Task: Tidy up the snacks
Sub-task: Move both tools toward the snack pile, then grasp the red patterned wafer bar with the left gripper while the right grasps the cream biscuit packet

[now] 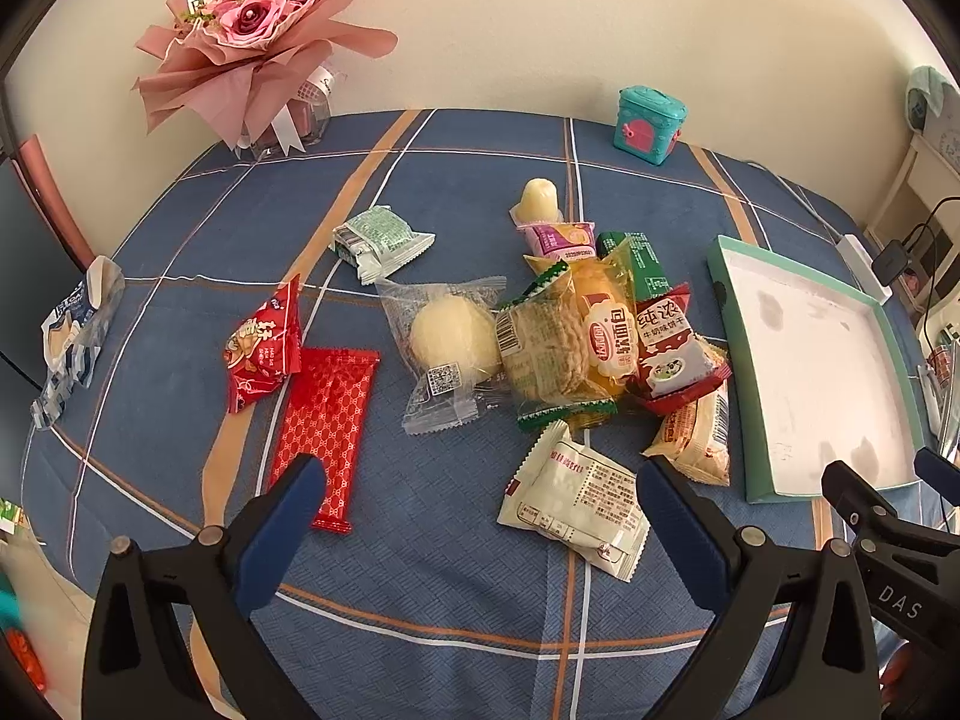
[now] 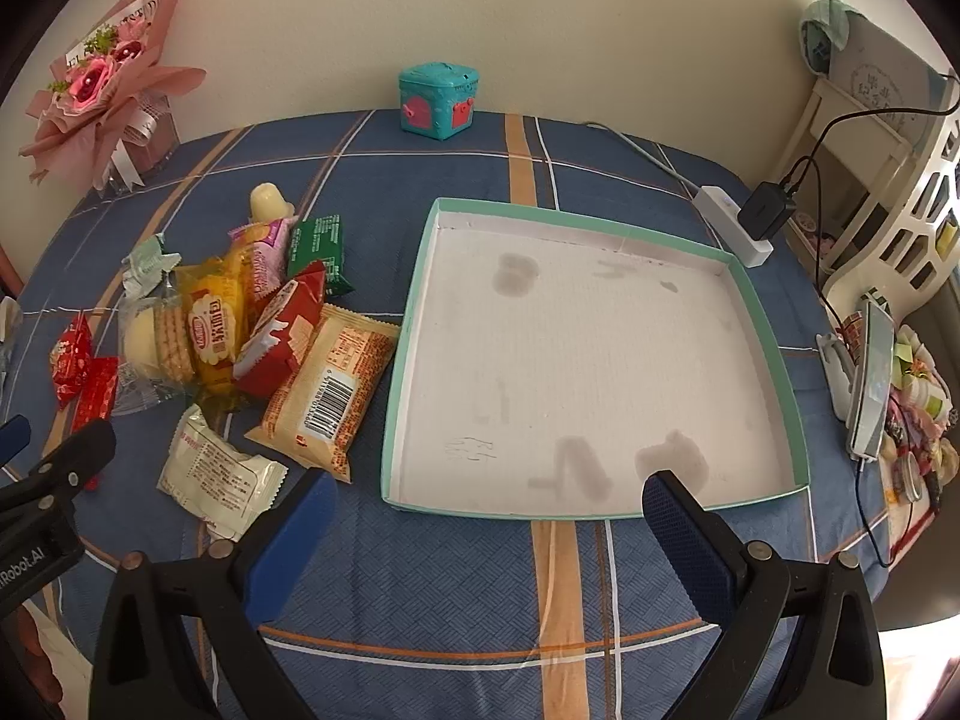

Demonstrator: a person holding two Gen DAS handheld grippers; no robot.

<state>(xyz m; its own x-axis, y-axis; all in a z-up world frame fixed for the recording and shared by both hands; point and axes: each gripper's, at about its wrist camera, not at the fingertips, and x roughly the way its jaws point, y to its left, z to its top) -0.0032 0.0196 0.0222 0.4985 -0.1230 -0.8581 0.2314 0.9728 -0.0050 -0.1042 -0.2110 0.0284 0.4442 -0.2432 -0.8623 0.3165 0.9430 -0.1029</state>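
Note:
Several wrapped snacks lie in a loose pile on the blue plaid cloth; the pile also shows in the right wrist view. A white packet lies nearest my left gripper, which is open and empty above the cloth. Two red packets lie to its left. A shallow teal-rimmed white tray, with nothing in it, sits right of the pile. My right gripper is open and empty at the tray's near edge. An orange biscuit packet lies beside the tray.
A pink bouquet and a teal toy box stand at the back by the wall. A white power strip with a black charger lies behind the tray. A blue-white packet lies at the far left. Clutter lines the right edge.

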